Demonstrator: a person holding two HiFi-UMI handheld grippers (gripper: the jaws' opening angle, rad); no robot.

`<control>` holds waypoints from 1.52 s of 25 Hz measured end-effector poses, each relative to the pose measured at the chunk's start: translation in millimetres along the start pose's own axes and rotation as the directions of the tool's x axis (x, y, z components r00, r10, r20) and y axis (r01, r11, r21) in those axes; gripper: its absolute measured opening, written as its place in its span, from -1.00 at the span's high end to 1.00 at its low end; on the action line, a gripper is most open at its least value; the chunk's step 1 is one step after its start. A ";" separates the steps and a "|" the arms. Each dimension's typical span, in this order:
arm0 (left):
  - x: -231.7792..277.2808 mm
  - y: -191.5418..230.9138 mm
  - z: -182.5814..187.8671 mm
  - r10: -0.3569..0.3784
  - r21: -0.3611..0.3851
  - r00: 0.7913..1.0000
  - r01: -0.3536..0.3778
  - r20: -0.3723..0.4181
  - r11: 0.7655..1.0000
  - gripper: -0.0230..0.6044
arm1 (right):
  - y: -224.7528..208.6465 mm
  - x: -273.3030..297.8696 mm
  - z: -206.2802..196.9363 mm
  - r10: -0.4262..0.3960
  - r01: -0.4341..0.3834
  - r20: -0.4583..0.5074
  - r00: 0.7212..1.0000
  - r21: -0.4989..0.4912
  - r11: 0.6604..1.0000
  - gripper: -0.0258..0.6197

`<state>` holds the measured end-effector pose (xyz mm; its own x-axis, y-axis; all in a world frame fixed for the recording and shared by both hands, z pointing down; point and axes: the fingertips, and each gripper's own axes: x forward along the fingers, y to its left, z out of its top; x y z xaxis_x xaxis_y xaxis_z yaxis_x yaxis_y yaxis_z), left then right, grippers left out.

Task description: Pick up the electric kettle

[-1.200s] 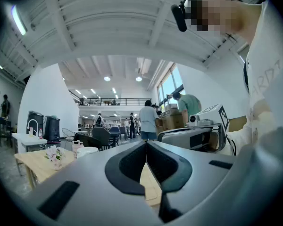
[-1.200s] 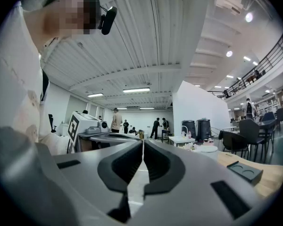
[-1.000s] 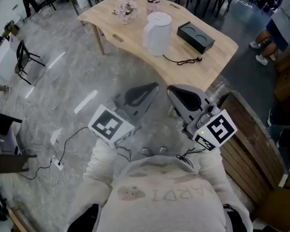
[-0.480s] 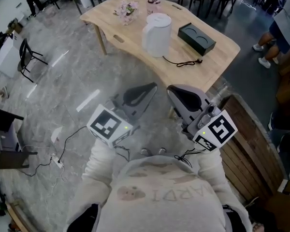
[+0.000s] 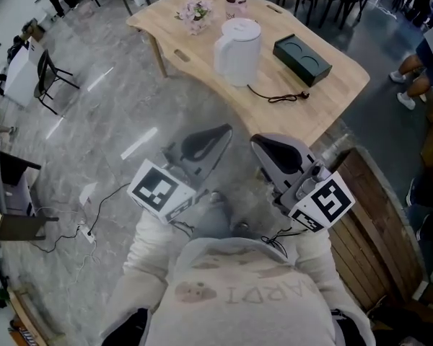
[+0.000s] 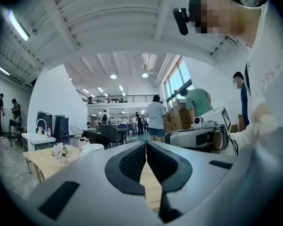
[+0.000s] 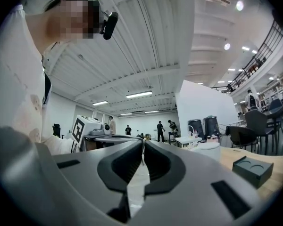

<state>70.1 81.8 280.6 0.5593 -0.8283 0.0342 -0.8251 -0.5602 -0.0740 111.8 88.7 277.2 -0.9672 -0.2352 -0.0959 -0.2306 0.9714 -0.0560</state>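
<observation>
Head view: electric kettle (image 5: 238, 49) is seen upright on wooden table (image 5: 330, 85), well apart from left gripper (image 5: 220, 134) and right gripper (image 5: 263, 144) | Left gripper view: jaws are shown pressed together, nothing between | Right gripper view: jaws are shown closed, empty; kettle stands beyond, to the right

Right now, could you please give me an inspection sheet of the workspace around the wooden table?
Surface: wooden table, upright, partly bare.
Job's things: white electric kettle standing on the table, lid on, untouched.
Clutter: black box with two round recesses beside the kettle; flowers and a pink cup at the far edge.
Grippers: left gripper and right gripper both shut, empty, short of the table.
Cables: black cord on the table near the kettle; floor cable to a power strip.
Surroundings: grey floor, black chair, wooden crate, people in the background.
</observation>
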 end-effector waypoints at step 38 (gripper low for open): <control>125.3 256.3 -87.2 -0.399 -0.080 0.916 0.394 -0.053 0.916 0.65 | -201.7 173.7 -5.5 -0.235 0.234 -0.040 0.971 -0.017 0.972 0.85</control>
<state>-78.2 -166.7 352.9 0.8368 -0.5356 0.1137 -0.5414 -0.8404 0.0258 -10.3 -147.9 277.3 -0.8895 -0.4551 -0.0407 -0.4525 0.8898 -0.0596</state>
